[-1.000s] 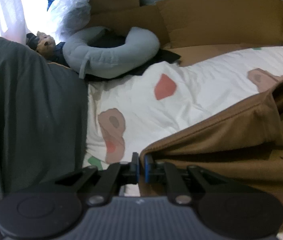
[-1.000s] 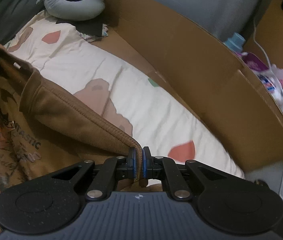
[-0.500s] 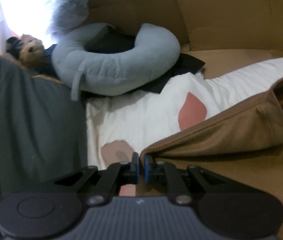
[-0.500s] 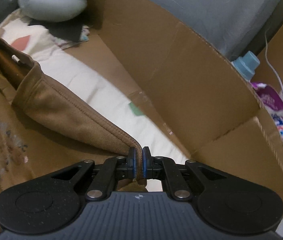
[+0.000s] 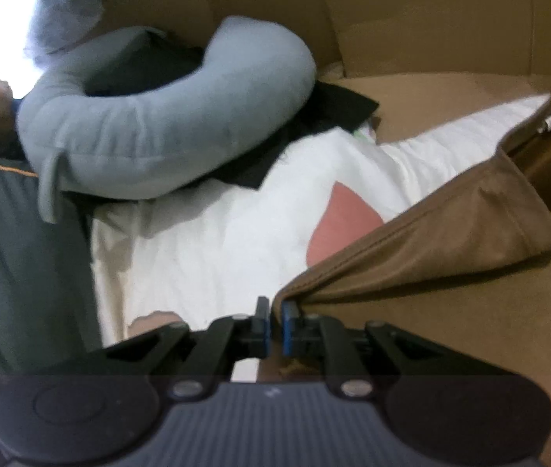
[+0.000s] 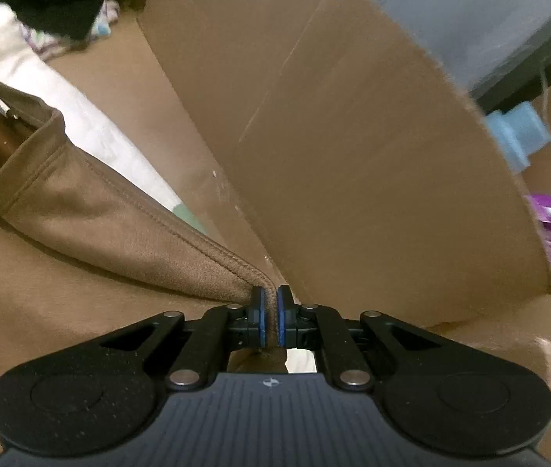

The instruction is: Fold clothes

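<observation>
Dim, soft blur; window glare upper left.

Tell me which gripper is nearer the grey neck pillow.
Left. The left gripper faces the grey neck pillow just across the white sheet; for the right gripper the pillow sits far off at the top-left edge.

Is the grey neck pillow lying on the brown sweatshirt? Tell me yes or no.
No: in the left wrist view the grey neck pillow rests on dark fabric beyond the white sheet, apart from the brown sweatshirt.

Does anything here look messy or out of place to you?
Nothing looks damaged or spilled. Both grippers, left gripper and right gripper, pinch the brown shirt by its hem. A grey neck pillow lies beyond.
</observation>
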A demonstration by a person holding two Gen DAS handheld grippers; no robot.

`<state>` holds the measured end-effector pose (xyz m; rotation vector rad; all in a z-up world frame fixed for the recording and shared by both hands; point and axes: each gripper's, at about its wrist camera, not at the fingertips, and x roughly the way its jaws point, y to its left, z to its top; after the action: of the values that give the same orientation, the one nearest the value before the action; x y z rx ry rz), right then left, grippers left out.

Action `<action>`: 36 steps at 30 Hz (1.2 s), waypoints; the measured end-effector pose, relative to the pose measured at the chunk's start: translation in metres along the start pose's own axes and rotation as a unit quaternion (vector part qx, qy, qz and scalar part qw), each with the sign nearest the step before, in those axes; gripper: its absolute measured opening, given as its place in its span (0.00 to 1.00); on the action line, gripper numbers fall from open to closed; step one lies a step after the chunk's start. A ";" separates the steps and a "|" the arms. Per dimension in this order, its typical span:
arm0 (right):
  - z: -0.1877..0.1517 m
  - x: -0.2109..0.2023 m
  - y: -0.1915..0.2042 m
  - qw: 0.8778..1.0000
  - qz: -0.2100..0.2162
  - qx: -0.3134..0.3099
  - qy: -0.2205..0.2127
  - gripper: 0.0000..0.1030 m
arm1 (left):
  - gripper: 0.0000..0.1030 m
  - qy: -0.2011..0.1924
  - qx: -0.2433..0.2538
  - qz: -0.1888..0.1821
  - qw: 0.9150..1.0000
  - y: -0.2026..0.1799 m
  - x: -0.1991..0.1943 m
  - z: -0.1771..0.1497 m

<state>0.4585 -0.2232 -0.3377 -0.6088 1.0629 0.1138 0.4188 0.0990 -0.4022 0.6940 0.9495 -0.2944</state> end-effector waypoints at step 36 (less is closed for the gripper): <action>0.054 0.026 0.060 0.975 0.211 -0.030 -0.063 0.33 | 0.40 -0.036 0.118 -0.136 0.983 -0.067 0.014 0.050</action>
<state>0.4911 -0.1504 -0.3661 -0.4170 1.0559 0.5498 0.4244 0.0165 -0.4218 0.7652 0.9484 -0.6778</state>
